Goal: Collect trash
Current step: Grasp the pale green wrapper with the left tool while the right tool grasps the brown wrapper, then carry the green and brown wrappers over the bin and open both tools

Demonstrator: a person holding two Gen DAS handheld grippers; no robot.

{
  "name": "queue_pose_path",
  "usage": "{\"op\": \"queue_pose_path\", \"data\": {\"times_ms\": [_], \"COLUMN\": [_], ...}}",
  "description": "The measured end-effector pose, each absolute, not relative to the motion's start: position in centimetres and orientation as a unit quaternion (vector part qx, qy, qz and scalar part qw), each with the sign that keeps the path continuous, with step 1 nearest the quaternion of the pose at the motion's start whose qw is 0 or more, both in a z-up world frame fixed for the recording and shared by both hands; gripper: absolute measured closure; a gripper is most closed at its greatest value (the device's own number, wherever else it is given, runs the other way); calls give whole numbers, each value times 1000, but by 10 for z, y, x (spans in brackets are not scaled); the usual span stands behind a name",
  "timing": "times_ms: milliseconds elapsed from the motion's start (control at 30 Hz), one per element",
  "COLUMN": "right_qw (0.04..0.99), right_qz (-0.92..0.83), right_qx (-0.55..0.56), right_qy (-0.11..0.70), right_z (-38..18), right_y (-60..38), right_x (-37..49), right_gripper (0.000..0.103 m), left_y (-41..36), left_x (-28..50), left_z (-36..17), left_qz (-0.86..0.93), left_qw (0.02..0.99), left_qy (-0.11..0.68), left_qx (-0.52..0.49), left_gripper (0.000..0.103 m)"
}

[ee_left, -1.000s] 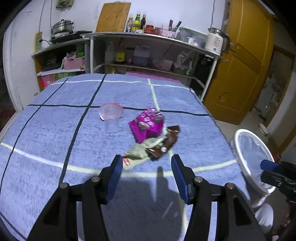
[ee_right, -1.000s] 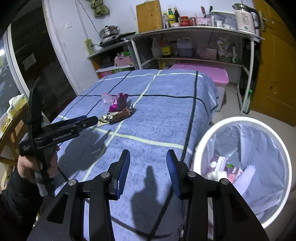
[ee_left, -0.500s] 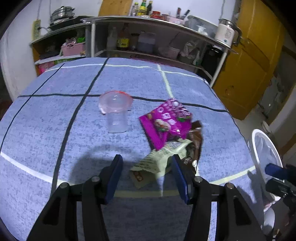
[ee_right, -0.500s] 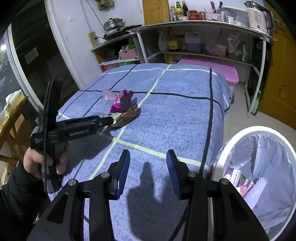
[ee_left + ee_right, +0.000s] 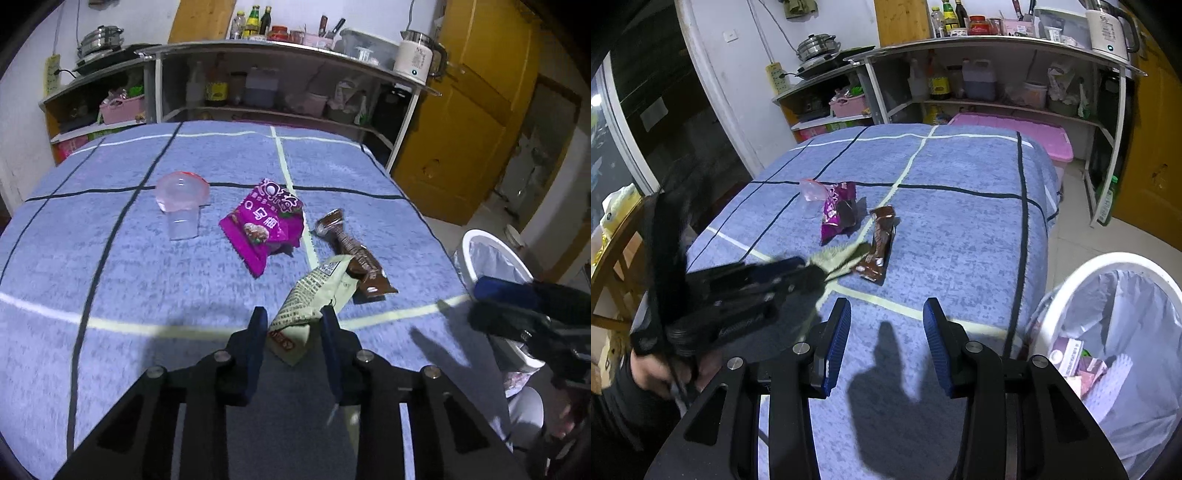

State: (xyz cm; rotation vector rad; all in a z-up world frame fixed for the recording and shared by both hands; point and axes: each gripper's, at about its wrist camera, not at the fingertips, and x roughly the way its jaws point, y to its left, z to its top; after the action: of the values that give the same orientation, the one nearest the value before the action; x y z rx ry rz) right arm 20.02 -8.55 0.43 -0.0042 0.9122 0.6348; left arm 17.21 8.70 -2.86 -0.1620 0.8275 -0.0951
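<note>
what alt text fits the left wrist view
The left claw is closing around a pale green printed wrapper on a blue checked tablecloth. Beyond lie a brown wrapper, a magenta snack bag and a clear plastic cup.

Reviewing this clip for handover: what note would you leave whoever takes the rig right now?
Left gripper: jaws closing around the green wrapper, still on the cloth.
Right gripper: open, empty, over the cloth's near edge beside the bin.
Purple packet, brown wrapper and plastic cup lie on the cloth.
Done: some trash already in the bin.
Left: bin all four pieces.
</note>
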Motion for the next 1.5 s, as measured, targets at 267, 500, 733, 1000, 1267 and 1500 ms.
{"op": "queue_pose_path", "data": {"times_ms": [267,500,733,1000,1267,1500], "right_qw": [842,832,833,837,848,856], "right_qz": [308,299,289,293,293,290], "right_qx": [-26,-48,-58,-49,-24,-6], "right_qy": [442,464,469,459,441,428], "right_z": [-7,-26,-33,-25,-7,7], "right_y": [-52,-29,-27,-42,-74,-100], "right_x": [222,247,255,232,193,165], "right_gripper": [61,61,83,83,83,83], "left_y": [116,132,132,120,102,74], "left_x": [149,142,141,133,117,105], "left_z": [-18,-22,-25,-18,-7,0], "left_qz": [-8,2,1,-4,-10,-29], "left_qw": [920,919,919,922,925,924], "left_qy": [377,372,372,365,360,362], "left_qx": [-106,-127,-134,-129,-125,-117], "left_gripper": [73,73,73,73,73,89]}}
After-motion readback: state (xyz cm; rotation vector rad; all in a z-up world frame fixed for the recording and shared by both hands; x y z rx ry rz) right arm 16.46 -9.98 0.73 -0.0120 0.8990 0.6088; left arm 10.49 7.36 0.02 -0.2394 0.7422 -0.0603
